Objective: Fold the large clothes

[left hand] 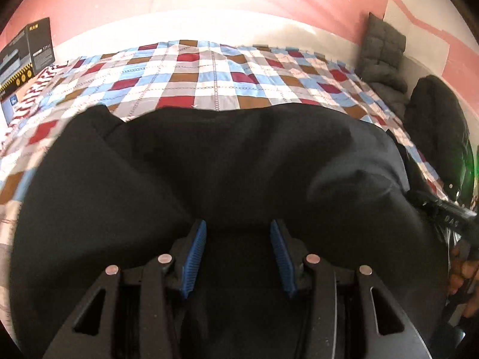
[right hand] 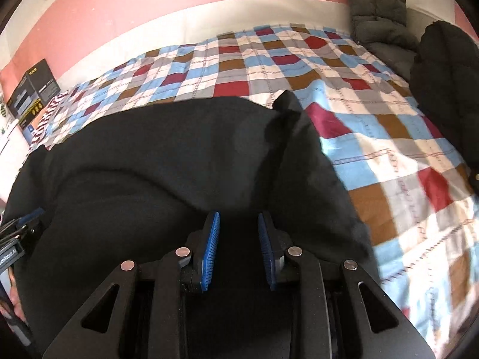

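Left gripper [left hand: 238, 230] hangs parted over the black garment [left hand: 209, 164], seemingly not pinching it, on the checked bedspread [left hand: 209, 71].

Legible text is scarce. The right gripper [left hand: 449, 215], at the right edge of the left wrist view, bears pale letters "DAS". Print on the black box [left hand: 28, 51] is too small to read.
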The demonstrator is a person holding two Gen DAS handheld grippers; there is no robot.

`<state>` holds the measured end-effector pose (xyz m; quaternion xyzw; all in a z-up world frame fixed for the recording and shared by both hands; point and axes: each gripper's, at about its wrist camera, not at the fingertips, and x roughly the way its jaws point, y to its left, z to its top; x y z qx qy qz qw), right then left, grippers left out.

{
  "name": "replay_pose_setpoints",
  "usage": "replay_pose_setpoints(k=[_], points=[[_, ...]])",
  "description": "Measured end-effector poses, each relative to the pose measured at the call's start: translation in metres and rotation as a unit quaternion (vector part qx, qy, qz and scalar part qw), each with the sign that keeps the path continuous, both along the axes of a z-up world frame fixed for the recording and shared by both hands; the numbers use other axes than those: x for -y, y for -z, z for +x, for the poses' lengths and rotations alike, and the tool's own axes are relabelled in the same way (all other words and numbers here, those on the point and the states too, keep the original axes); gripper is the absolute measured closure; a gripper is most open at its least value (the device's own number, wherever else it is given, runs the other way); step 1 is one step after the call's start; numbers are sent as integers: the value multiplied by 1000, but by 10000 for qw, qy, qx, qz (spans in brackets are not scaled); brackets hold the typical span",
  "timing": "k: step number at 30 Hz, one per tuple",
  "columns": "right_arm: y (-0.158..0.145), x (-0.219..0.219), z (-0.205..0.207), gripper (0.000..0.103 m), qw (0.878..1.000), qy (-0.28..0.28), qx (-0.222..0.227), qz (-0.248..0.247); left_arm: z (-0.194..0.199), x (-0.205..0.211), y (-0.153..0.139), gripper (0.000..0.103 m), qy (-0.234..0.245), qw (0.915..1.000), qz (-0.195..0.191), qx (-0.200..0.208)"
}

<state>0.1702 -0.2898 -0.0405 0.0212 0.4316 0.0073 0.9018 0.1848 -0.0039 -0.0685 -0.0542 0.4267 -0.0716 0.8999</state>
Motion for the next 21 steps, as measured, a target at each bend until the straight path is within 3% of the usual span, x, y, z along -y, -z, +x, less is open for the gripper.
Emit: replay_pose_setpoints(k=[6, 9, 13, 18, 21], points=[[-29, -4, -46, 77, 9994, -199, 186, 220, -49, -25, -23, 56, -56, 9997, 91, 219], [-23, -10, -64, 77, 9991, -368, 189, -49, -68, -49, -17, 56, -382, 9989, 219, 168], [-3, 18, -62, 76, 9999, 102, -22, 15, -77, -83, -5, 56, -805, 9966, 168, 15], [-17, 34, -66, 77, 9993, 384, -38, 30, -91, -106, -9, 56, -1178, 9929, 147, -4], [-7, 46, -73, 77, 9982, 538, -247, -20, -100, -116, 0, 56, -1280, 9916, 164, -99]])
